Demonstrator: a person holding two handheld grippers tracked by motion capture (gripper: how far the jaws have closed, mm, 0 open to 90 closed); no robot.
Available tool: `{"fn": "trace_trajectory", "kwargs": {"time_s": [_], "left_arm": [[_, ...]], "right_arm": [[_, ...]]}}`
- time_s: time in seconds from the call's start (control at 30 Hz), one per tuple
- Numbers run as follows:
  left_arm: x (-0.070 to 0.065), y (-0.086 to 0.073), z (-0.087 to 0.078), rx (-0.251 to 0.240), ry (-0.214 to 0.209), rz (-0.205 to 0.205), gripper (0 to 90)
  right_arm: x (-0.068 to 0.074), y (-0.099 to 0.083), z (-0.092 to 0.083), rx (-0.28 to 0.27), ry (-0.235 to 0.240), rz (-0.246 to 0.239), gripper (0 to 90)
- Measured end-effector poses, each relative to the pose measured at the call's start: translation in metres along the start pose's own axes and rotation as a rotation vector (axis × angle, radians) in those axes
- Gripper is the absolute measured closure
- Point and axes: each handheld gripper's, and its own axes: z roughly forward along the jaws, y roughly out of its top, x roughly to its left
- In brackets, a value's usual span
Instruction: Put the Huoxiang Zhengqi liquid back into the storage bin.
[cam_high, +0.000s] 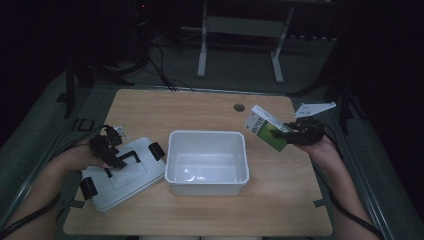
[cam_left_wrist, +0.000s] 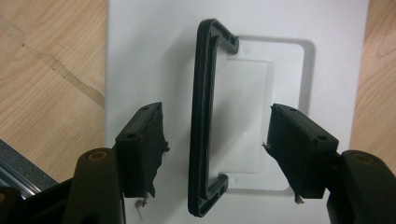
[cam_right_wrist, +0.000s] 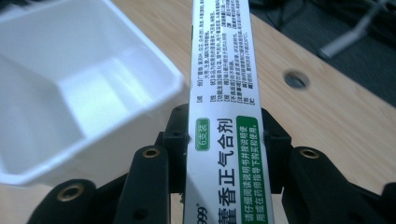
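Right tool (cam_high: 295, 134): jaws clamped on the narrow sides of a green-and-white medicine box (cam_high: 266, 129), held in the air just right of the white bin (cam_high: 207, 186).

Left tool (cam_left_wrist: 212, 140): jaws parted, straddling the black handle (cam_left_wrist: 201, 116) of the lid (cam_high: 117, 187) without touching; lid lies flat left of the bin.

Right gripper view gives the box's print; high view shows the bin mouth unobstructed and bare table (cam_high: 200, 107) beyond the bin.

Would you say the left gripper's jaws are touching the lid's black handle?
Apart. The left gripper view shows white lid between each pad and the handle.
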Motion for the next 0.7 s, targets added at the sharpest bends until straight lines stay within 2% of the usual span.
{"fn": "trace_trajectory", "kwargs": {"time_s": [0.17,0.33,0.5,0.53,0.57,0.7], "left_arm": [[-0.001,0.001,-0.002,0.002,-0.001,0.001,36.6],[-0.002,0.000,-0.001,0.006,0.000,0.007,36.6],[-0.003,-0.001,0.001,0.019,0.002,0.008,36.6],[-0.003,-0.001,0.001,0.019,0.001,0.009,36.6],[-0.003,-0.001,0.000,0.016,0.003,0.007,36.6],[-0.002,-0.001,0.000,0.015,0.000,0.007,36.6]], "right_arm": [[0.023,0.020,-0.006,-0.038,0.078,-0.075,63.5],[0.043,0.035,-0.003,-0.065,0.154,-0.143,63.5],[0.064,0.043,0.006,-0.064,0.232,-0.242,63.5],[0.067,0.044,0.008,-0.065,0.243,-0.257,63.5],[0.071,0.045,0.012,-0.068,0.278,-0.268,63.5],[0.086,0.047,0.023,-0.056,0.339,-0.328,63.4]]}}
